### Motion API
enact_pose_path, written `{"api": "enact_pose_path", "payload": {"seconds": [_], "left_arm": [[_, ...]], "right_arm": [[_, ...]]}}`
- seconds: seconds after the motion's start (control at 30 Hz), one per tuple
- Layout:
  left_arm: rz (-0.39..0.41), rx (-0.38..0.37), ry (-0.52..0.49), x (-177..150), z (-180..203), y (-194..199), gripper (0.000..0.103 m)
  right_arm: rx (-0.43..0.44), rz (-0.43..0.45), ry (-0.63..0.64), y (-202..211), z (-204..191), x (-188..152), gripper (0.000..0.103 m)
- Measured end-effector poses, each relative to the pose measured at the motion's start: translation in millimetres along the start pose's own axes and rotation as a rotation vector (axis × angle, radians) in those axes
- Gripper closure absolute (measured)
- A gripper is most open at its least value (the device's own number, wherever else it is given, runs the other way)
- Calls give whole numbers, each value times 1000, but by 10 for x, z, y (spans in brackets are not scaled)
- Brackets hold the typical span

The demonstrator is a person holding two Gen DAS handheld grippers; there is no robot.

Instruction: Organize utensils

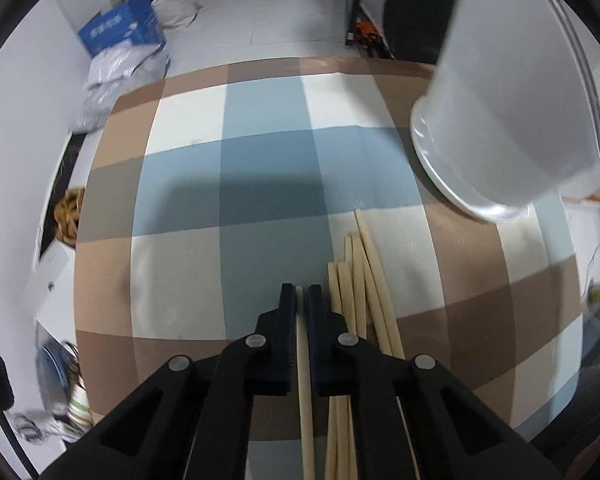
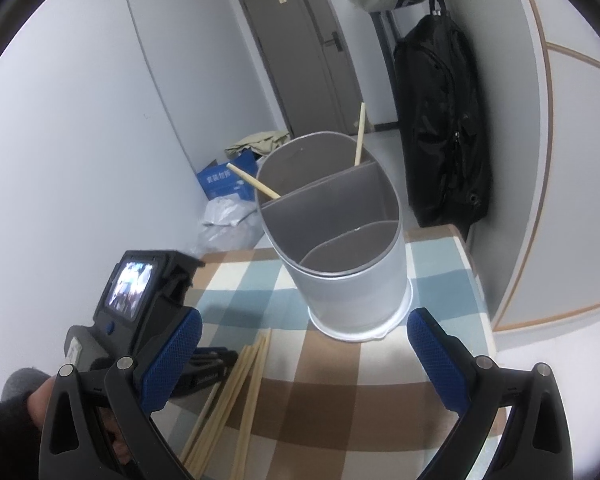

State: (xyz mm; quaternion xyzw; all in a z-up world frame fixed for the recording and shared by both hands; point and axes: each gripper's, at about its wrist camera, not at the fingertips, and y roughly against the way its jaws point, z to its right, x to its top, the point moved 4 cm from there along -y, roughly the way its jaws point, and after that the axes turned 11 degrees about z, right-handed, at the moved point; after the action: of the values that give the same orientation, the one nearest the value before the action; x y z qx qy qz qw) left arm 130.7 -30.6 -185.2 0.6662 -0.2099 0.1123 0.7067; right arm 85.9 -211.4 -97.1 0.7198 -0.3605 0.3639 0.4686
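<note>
My left gripper is shut on one wooden chopstick just above the checked tablecloth. A loose pile of several chopsticks lies on the cloth right beside it, also in the right wrist view. The grey utensil holder with three compartments stands at the far right of the table; two chopsticks lean in its far compartment. In the left wrist view its wall fills the upper right. My right gripper is open and empty, in front of the holder.
The left hand-held gripper body with its screen is low left of the holder. A black bag hangs by the wall beyond the table. A blue box and plastic bags lie on the floor past the table's far edge.
</note>
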Motion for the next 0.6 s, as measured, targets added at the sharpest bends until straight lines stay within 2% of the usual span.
{"api": "enact_pose_path", "payload": {"seconds": [0.1,0.3,0.47,0.57,0.6], "left_arm": [[23,29,18,55,-75,21,103],[96,-63,125,133,-207,258,103],[144,-106,217,102,-366,446,103],[107,-144,260,61,-437,378,103],[93,-137,256,38,-454,343,102]], "right_arm": [[2,-15,-3,-26,-13,-15,0],[1,-47,-9,-88,-69,-62,1],[-6,-93,11,-153,-166,-183,9],[5,-134,15,-207,-223,-265,19],[11,-151,22,-233,-255,-302,22]]}}
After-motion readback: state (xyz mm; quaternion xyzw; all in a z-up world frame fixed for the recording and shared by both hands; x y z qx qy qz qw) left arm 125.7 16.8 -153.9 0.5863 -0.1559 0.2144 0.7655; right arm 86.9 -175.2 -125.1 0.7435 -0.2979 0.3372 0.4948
